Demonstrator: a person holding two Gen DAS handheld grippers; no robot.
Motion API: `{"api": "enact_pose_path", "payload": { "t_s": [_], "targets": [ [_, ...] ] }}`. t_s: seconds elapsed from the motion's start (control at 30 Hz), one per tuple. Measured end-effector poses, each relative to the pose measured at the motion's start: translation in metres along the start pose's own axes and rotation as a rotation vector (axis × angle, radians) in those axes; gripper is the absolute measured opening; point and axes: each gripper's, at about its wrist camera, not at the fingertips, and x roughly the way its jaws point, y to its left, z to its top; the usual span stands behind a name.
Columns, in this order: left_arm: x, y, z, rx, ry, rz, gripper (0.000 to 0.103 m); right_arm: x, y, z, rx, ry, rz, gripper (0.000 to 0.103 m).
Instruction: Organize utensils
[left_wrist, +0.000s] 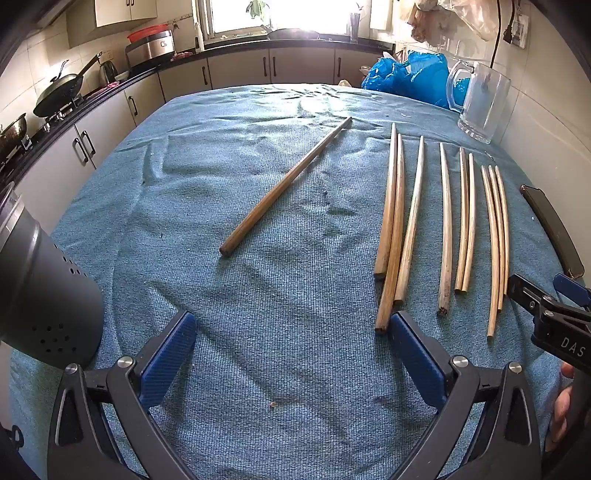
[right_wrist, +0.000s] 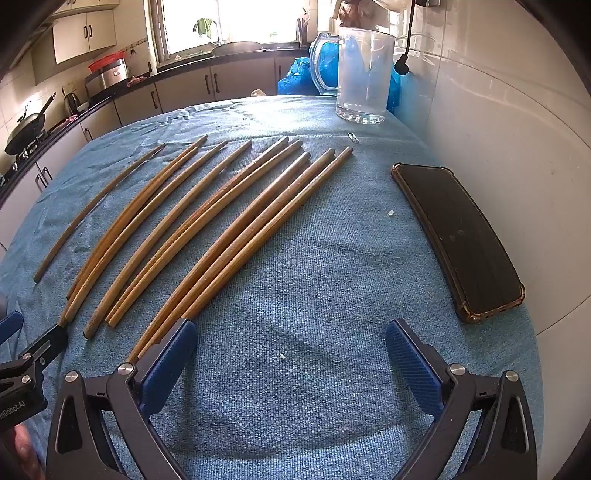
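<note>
Both the left gripper (left_wrist: 291, 343) and the right gripper (right_wrist: 291, 347) hang spread wide, holding nothing. Brown wooden chopsticks (left_wrist: 447, 225) lie in a row on the blue towel-covered table (left_wrist: 184, 184); one stray darker chopstick (left_wrist: 286, 186) lies diagonally apart. Risk: round sticks roll when nudged, scattering the row toward the black phone (right_wrist: 460, 240); the perforated dark metal holder (left_wrist: 48, 295) sits on its side.

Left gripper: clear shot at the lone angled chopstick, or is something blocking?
Probably yes. The left gripper is open and empty, and only bare blue cloth lies between it and the lone chopstick. The dark perforated holder sits off to its left, out of the path.
</note>
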Motion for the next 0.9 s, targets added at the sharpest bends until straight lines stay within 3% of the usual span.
{"api": "enact_pose_path", "payload": {
  "t_s": [0.9],
  "targets": [
    [0.0000,-0.0001,0.0001,0.005,-0.001,0.007,0.103,-0.0001,0.0002,-0.0001,0.005,0.000,0.006,0.103]
  ]
}}
